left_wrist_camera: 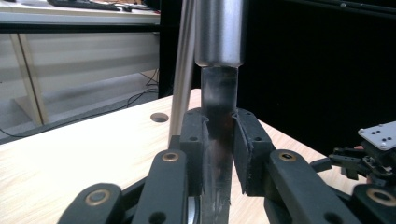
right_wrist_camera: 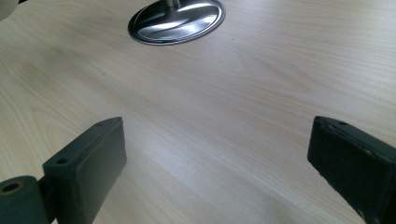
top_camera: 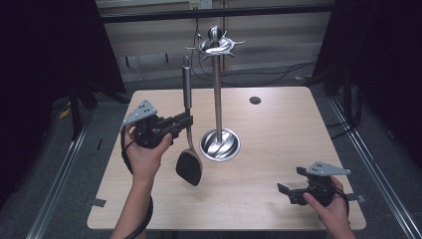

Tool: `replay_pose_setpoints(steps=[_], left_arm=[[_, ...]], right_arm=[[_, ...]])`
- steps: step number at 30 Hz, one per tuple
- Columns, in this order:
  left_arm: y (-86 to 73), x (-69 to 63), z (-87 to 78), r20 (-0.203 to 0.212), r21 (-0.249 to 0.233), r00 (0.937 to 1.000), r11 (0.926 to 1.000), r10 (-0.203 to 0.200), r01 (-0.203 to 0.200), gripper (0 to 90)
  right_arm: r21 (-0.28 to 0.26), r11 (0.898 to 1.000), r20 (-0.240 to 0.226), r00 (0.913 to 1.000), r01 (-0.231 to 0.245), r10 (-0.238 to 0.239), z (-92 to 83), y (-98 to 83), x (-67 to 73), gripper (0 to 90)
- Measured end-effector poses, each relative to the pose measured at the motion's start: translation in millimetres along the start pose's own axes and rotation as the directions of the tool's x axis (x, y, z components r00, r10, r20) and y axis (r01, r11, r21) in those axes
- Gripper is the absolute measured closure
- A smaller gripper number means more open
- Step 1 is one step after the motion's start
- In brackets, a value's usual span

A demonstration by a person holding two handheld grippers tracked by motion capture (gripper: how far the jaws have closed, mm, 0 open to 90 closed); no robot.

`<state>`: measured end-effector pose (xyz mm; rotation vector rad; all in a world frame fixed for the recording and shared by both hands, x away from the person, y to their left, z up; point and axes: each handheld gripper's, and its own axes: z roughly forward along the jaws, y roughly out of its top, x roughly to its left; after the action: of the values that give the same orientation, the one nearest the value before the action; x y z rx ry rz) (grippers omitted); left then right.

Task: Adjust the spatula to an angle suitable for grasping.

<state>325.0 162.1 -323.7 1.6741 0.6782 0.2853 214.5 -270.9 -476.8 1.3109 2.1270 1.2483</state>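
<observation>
Black-bladed, steel-handled spatula (top_camera: 188, 149) — clamped upright in your left gripper (top_camera: 183, 121), beside the polished steel utensil stand (top_camera: 218, 89); carrying step, likely hanging next — lift toward hooks; right gripper (top_camera: 290, 185) gapes empty.

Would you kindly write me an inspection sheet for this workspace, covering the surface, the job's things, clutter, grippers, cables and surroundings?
Surface: light wooden table, with a round hole near its far edge.
Job's things: a spatula with a steel handle and black blade, held upright with the blade down; a steel utensil stand, round base on the table, hooks at its top with nothing hanging from them.
Clutter: nothing seen.
Grippers: left gripper shut on the spatula's neck just below the handle; right gripper open, low over the table's near right corner, holding nothing.
Cables: a black cable loops from the left gripper along the forearm; more cables lie on the floor beyond the table.
Surroundings: dark curtains either side, metal floor rails, a pale wall behind.
</observation>
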Motion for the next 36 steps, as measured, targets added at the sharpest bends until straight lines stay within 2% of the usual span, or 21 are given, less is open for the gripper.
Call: replay_pose_setpoints(steps=[6, 8, 11, 17, 18, 20, 22, 24, 36], left_arm=[[4.9, -6.4, 1.1, 0.018, -0.002, 0.9996, 0.9998, 0.021, -0.021, 75.5], [6.0, -8.3, 1.5, 0.006, 0.008, 0.9998, 0.9998, 0.019, -0.019, 75.5], [5.7, -8.1, 3.3, 0.027, 0.006, 0.9995, 0.9998, 0.019, -0.019, 75.5], [5.4, -8.2, 4.1, 0.012, 0.021, 0.9996, 0.9994, 0.027, -0.028, 75.5], [4.5, -8.5, 6.2, 0.029, 0.003, 0.9994, 0.9998, 0.019, -0.019, 75.5], [5.2, -8.9, 6.1, 0.024, 0.025, 0.9993, 0.9992, 0.029, -0.03, 75.5], [4.6, -10.3, 8.7, 0.04, 0.005, 0.999, 0.9998, 0.021, -0.021, 75.5], [5.0, -11.2, 10.0, 0.046, 0.006, 0.9986, 0.9996, 0.026, -0.027, 75.5], [4.5, -12.9, 18.8, 0.039, 0.015, 0.9988, 0.9994, 0.031, -0.032, 75.5]], right_arm=[[0.0, 1.0, -0.001, 1.0, 0.002, -0.002, 0.2, 0.2, 0.3, 4.2], [-0.001, 1.0, -0.003, 1.0, 0.005, -0.005, 0.5, 0.2, 0.3, 4.1], [-0.002, 1.0, -0.005, 1.0, 0.003, -0.003, 0.3, 0.3, 0.2, 4.1], [0.001, 1.0, -0.003, 1.0, 0.0, 0.0, 0.3, 0.1, 0.0, 4.2], [-0.001, 1.0, -0.004, 1.0, 0.003, -0.003, 0.7, 0.1, -0.1, 4.1], [0.001, 1.0, -0.005, 1.0, 0.004, -0.004, 1.1, 0.0, -0.3, 4.1], [0.003, 1.0, -0.005, 1.0, 0.003, -0.003, 1.3, -0.1, 0.1, 4.1], [0.004, 1.0, -0.005, 1.0, 0.002, -0.002, 1.3, 0.0, 0.5, 4.1], [0.005, 1.0, -0.012, 0.9999, 0.011, -0.011, 3.0, -0.4, 1.7, 4.1]])
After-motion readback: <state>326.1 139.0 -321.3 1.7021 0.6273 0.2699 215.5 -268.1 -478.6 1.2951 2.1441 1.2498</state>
